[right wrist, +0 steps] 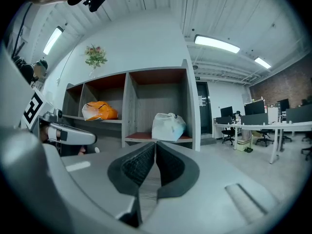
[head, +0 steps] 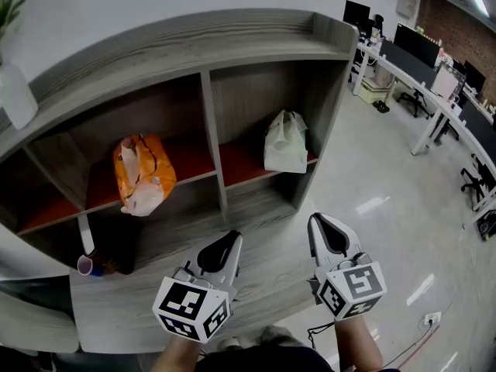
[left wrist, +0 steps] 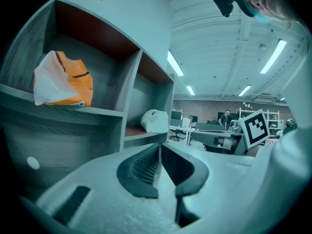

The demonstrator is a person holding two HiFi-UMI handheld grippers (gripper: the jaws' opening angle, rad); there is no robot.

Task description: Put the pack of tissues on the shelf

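The pack of tissues (head: 285,142), which I take the pale soft bundle to be, already sits on the shelf (head: 256,37), on the red board of the right compartment, close to its front edge and nearer the right wall. The left hand-held gripper (head: 232,240) and the right hand-held gripper (head: 319,220) hang well clear of the shelf, each pressed together on nothing. What remains, I judge, is backing away without brushing that front edge, or nudging the pack deeper if it looks unsteady.
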